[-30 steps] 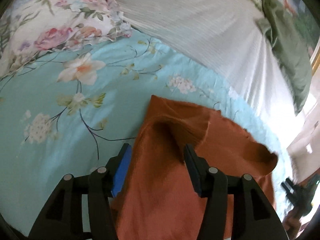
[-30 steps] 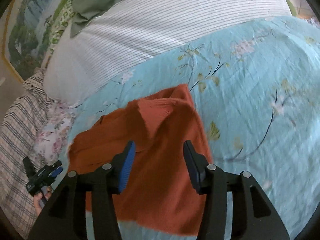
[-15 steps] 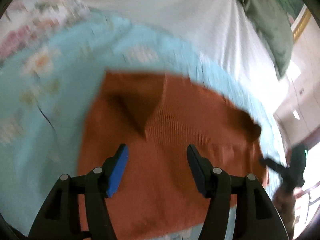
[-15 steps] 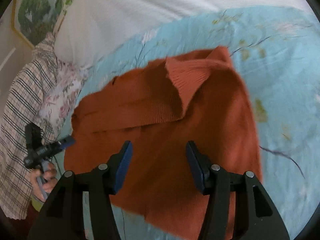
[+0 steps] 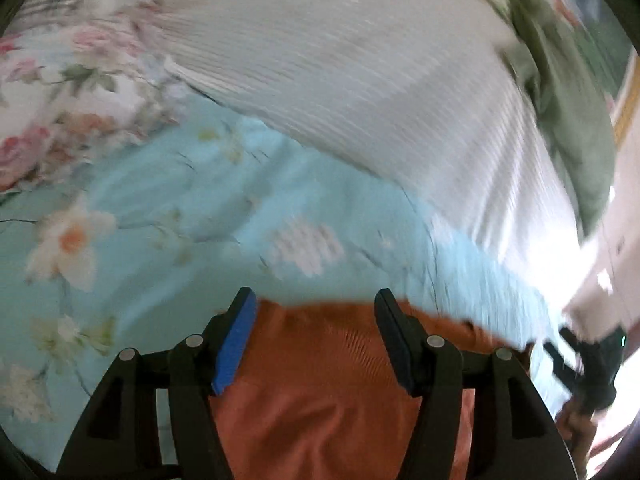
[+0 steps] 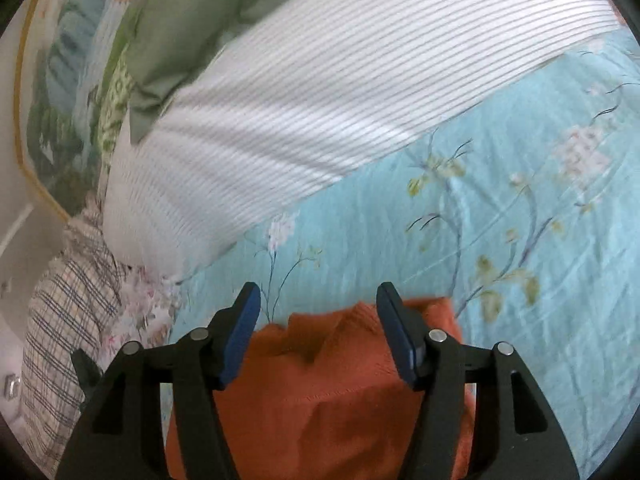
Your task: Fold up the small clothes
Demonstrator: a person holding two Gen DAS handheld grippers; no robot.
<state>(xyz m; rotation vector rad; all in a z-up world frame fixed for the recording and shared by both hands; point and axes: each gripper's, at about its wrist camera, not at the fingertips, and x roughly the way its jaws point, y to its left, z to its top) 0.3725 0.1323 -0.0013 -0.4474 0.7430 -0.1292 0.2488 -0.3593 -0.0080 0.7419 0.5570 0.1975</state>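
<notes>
A rust-orange knit garment point(image 5: 328, 384) lies on the light blue floral bedspread point(image 5: 168, 216). In the left wrist view my left gripper point(image 5: 314, 320) is open, its jaws wide apart over the garment's far edge, holding nothing. In the right wrist view the same garment point(image 6: 320, 392) lies bunched, with a raised fold near its far edge. My right gripper point(image 6: 318, 316) is open above that edge and empty. The right gripper point(image 5: 588, 364) also shows at the far right of the left wrist view. The left view is blurred by motion.
A white striped pillow point(image 6: 320, 92) lies across the bed beyond the garment, and shows in the left view point(image 5: 380, 88). A green cloth point(image 6: 192, 24) and a plaid cloth point(image 6: 64, 320) lie at the left. A pink floral pillow point(image 5: 60, 92) lies at the far left.
Both grippers have moved so the garment now sits low in each view, with only its far edge between the jaws. Both stay open. The garment looks more bunched.
</notes>
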